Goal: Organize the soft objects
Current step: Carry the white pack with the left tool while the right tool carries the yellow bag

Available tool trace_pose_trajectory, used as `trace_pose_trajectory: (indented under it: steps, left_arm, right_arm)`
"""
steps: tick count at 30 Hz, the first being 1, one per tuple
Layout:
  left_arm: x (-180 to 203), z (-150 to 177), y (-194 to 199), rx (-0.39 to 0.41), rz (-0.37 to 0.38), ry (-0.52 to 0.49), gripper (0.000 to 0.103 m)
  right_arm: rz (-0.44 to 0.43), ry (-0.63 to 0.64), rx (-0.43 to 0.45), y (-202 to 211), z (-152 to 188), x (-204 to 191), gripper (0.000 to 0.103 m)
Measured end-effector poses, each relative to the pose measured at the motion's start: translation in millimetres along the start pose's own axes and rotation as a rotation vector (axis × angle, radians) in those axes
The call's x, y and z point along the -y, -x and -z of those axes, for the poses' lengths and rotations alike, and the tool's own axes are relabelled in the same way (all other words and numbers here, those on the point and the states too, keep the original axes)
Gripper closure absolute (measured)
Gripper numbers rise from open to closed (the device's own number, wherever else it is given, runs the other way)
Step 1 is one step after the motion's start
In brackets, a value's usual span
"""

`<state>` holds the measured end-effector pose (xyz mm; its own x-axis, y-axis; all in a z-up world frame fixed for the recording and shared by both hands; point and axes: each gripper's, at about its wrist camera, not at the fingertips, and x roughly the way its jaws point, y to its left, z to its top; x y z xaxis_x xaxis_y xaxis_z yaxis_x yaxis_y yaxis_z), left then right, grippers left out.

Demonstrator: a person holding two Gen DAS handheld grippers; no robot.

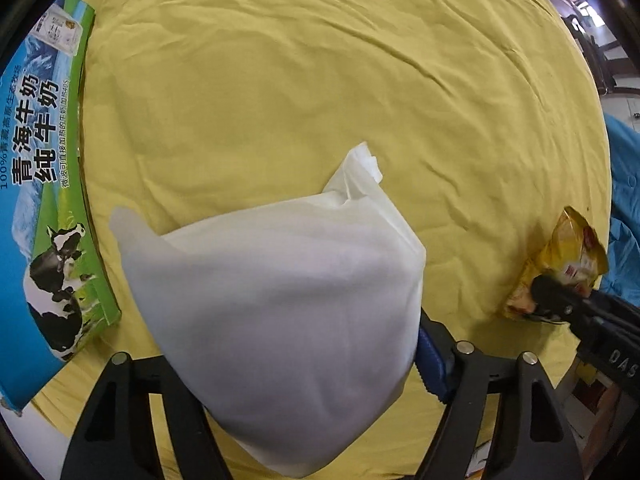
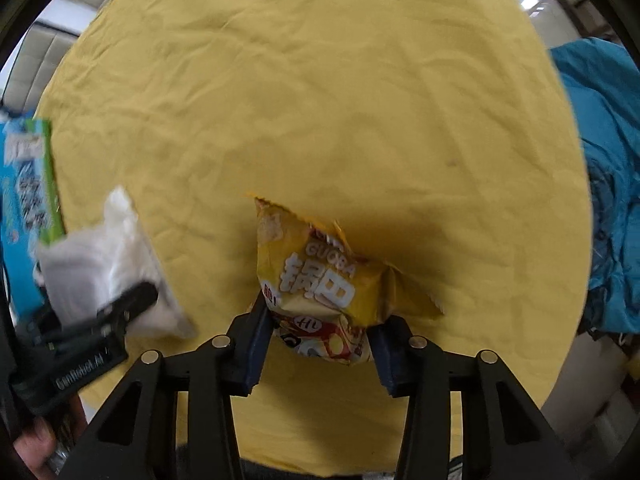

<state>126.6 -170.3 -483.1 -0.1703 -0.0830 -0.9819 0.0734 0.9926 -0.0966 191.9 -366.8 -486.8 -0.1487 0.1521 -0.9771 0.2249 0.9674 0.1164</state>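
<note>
My left gripper [image 1: 296, 344] is shut on a white soft pack [image 1: 280, 312] that fills the lower middle of the left wrist view and hides most of the fingers. It also shows at the left of the right wrist view [image 2: 100, 272], held above the yellow cloth [image 2: 320, 100]. My right gripper [image 2: 320, 332] is shut on a yellow snack bag [image 2: 320, 276] and holds it by its lower end, squeezed between the blue pads [image 2: 256, 344]. The snack bag also shows at the right of the left wrist view [image 1: 564, 264].
A blue and green milk carton box [image 1: 48, 184] lies at the left edge of the yellow cloth [image 1: 320, 80]. A blue cloth [image 2: 600, 184] is heaped past the right edge. Furniture shows at the far right.
</note>
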Motion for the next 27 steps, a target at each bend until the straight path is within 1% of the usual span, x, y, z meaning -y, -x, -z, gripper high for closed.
trace_pose_trajectory:
  steps: [1,2,3,6,8,10,11,12,13,14,16,17,19,21,23,25,27]
  left_arm:
    - [0,3,-3,-0.007,0.0,0.01,0.025]
    - [-4,4,-9,-0.011,0.006,0.025,0.024]
    - [-5,3,-12,-0.011,0.01,0.032,0.024]
    - [-13,-3,-20,-0.01,0.022,0.053,0.024]
    - [-17,-7,-21,-0.002,0.021,0.056,0.025]
    - [-20,-14,-20,0.011,0.02,0.055,0.026]
    - [-14,-8,-18,0.02,0.022,0.058,0.027]
    - [-13,-7,-14,0.021,0.023,0.057,0.029]
    - [-12,-3,-12,0.027,0.024,0.055,0.03]
    - [-10,-21,-6,0.03,0.017,0.047,0.03]
    - [0,-28,-2,0.041,-0.021,0.021,0.029]
    - [6,-29,1,0.041,-0.022,0.023,0.027]
    - [0,-33,1,0.009,0.045,0.055,0.027]
    - [-19,-38,-5,-0.034,0.156,0.142,0.024]
    - [-30,-41,-10,-0.055,0.218,0.207,0.021]
    - [-32,-44,-11,-0.065,0.236,0.24,0.02]
    - [-34,-50,-8,-0.073,0.223,0.267,0.02]
  right_arm:
    - [0.025,-0.01,0.024,2,0,2,0.039]
    - [0.035,-0.027,0.048,4,1,5,0.029]
    - [0.025,-0.043,0.06,7,2,8,0.027]
    - [-0.029,-0.099,0.071,7,1,11,0.027]
    - [-0.028,-0.121,0.079,5,0,13,0.027]
    - [-0.031,-0.126,0.067,1,-1,17,0.028]
    - [-0.024,-0.125,0.058,-2,0,15,0.034]
    - [-0.014,-0.119,0.052,-7,-4,11,0.046]
    - [0.003,-0.107,0.045,-10,-1,11,0.047]
    - [0.016,-0.094,0.046,-11,0,9,0.047]
    - [0.032,-0.08,0.054,-11,3,8,0.048]
    - [0.033,-0.081,0.05,-11,3,9,0.048]
    - [0.031,-0.079,0.036,-14,1,4,0.047]
    - [0.017,-0.087,0.028,-14,1,11,0.047]
    - [-0.002,-0.102,0.021,-12,-4,16,0.047]
    - [-0.014,-0.112,0.019,-9,-11,25,0.046]
    - [-0.019,-0.12,0.021,-9,-15,31,0.046]
